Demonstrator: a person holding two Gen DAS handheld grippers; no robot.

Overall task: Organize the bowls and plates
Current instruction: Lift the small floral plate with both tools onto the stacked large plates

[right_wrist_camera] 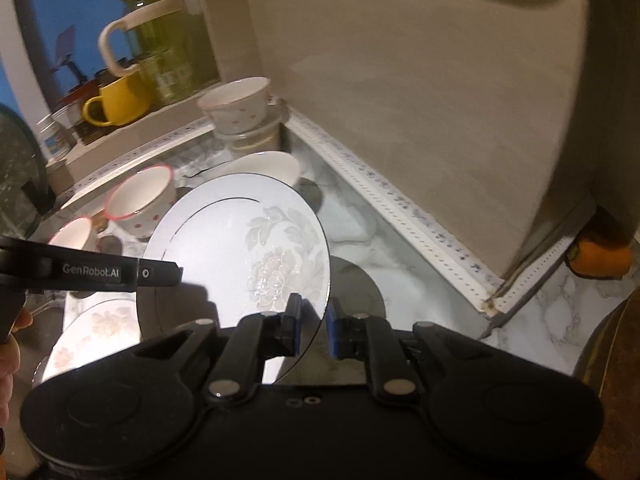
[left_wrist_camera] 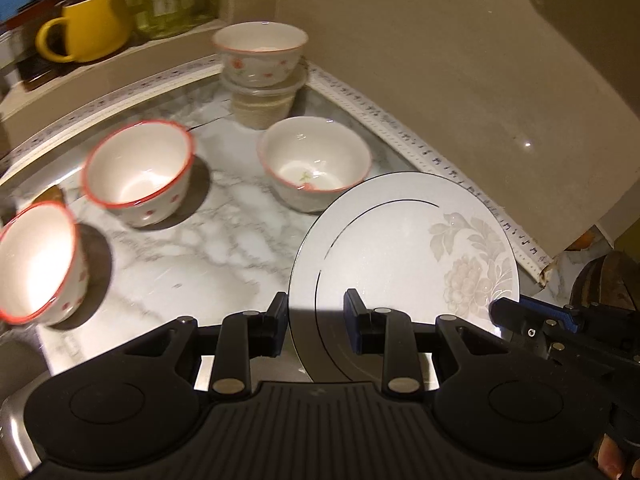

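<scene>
Jaws of both the left gripper [left_wrist_camera: 316, 326] and right gripper [right_wrist_camera: 314, 326] are straddling, not visibly clamping, the white floral porcelain plate [left_wrist_camera: 404, 248], its face lying toward twelve o'clock

You see a dim, warm-lit scene with bright glare on the marble tabletop [left_wrist_camera: 192, 248]. Bowls [left_wrist_camera: 138, 172] cast dark shadows and blur toward the left. Fisheye distortion curves the edges.
</scene>
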